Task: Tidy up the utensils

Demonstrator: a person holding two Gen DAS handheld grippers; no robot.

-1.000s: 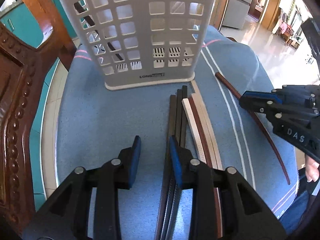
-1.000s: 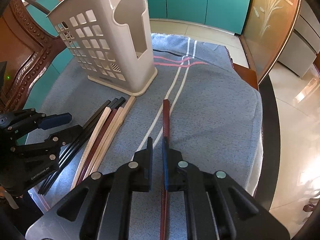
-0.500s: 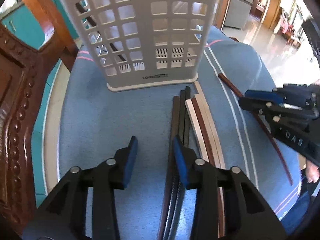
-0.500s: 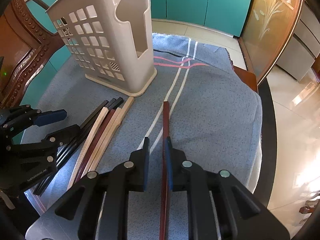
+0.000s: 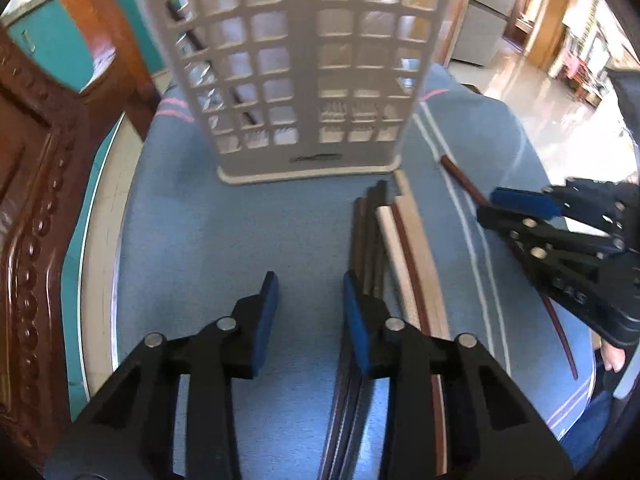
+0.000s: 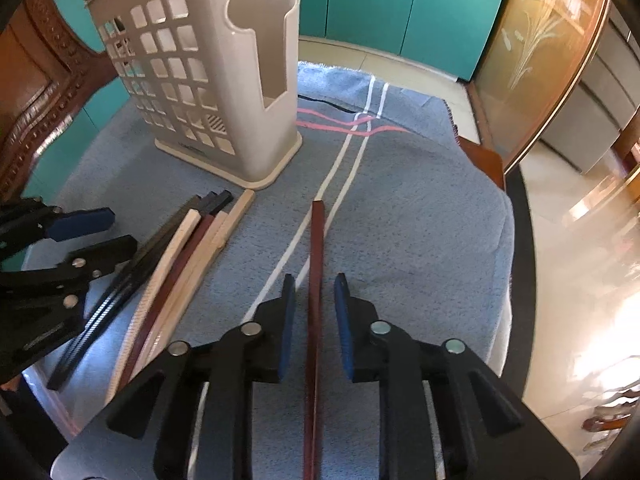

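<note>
Left gripper (image 5: 308, 304), jaws closing on nothing above blue cloth (image 5: 192, 240), its right pad beside the bundled chopsticks (image 5: 400, 240); white lattice utensil holder (image 5: 308, 72) upright behind; right gripper (image 5: 500, 204) at the lone reddish-brown chopstick (image 5: 464, 180), grip not discernible.

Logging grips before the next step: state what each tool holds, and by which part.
Nothing is held. The right tool straddles the lone reddish-brown chopstick near mid-length, pads not touching. The left tool, jaws closing, has only blue cloth between them.
</note>
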